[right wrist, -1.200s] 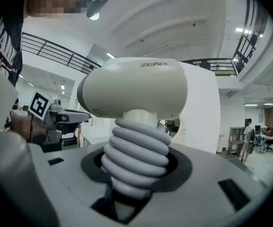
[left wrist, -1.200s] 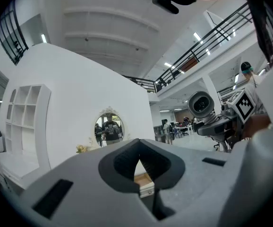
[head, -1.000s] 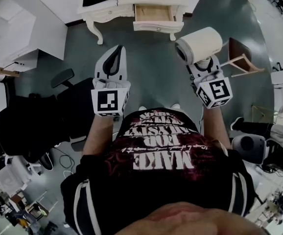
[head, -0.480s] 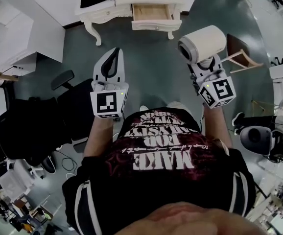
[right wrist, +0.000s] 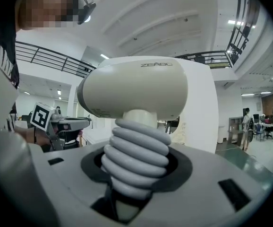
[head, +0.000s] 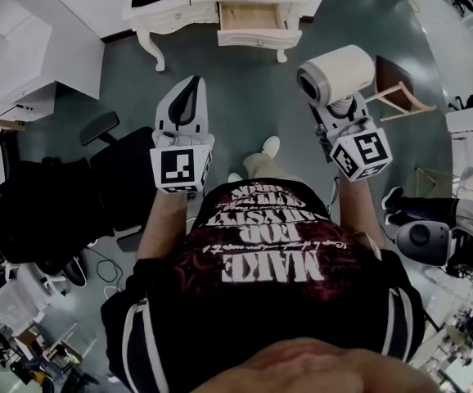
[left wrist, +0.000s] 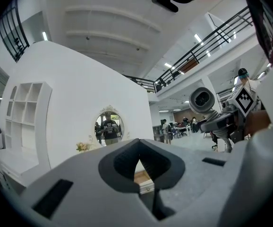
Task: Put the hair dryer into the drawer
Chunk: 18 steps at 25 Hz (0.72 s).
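1. While the person's black printed shirt (head: 261,260) fills the near edge of the head view, farthest from the white dressing table (head: 171,15), both forearms reach out toward that table
2. Well short of the dressing table and pointing at it, the left gripper (head: 192,84) has its jaws closed tip to tip, with nothing held between them
3. Beside it and equally short of the table, the right gripper (head: 335,106) has its jaws clamped on the ribbed grey handle (right wrist: 136,150) of the hair dryer (head: 339,74)
4. Beyond those jaws the hair dryer's cream barrel lies crosswise, its dark-ringed end turned toward the left gripper; it hangs over the green floor (head: 245,97), well apart from the table
5. Between the two grippers, on the floor on the person's side of the table, a light shoe (head: 271,146) shows
6. Farthest off, the dressing table stands at the white wall, and its drawer (head: 249,16) is pulled open toward the person, showing a pale wooden inside
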### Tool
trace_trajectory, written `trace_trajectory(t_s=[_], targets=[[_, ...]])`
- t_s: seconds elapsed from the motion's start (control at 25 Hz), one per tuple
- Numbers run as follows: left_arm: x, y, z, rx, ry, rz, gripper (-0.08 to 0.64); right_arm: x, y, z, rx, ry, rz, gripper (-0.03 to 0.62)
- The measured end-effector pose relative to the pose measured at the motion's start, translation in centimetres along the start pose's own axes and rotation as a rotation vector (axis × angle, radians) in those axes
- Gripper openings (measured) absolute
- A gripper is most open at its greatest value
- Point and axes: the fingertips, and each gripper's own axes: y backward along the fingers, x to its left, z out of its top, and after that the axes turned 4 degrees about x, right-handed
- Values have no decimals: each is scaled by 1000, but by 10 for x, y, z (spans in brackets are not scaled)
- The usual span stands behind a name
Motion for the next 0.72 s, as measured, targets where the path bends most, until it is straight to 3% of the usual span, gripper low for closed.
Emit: trace_trajectory(t_s=[0.28, 0.72], targets=[[-2, -4, 1, -4, -13, -1, 2, -4, -7, -10, 20, -16, 17, 190], [10, -33, -18, 41, 29, 21, 2, -27, -34, -14, 49, -11, 42, 190]])
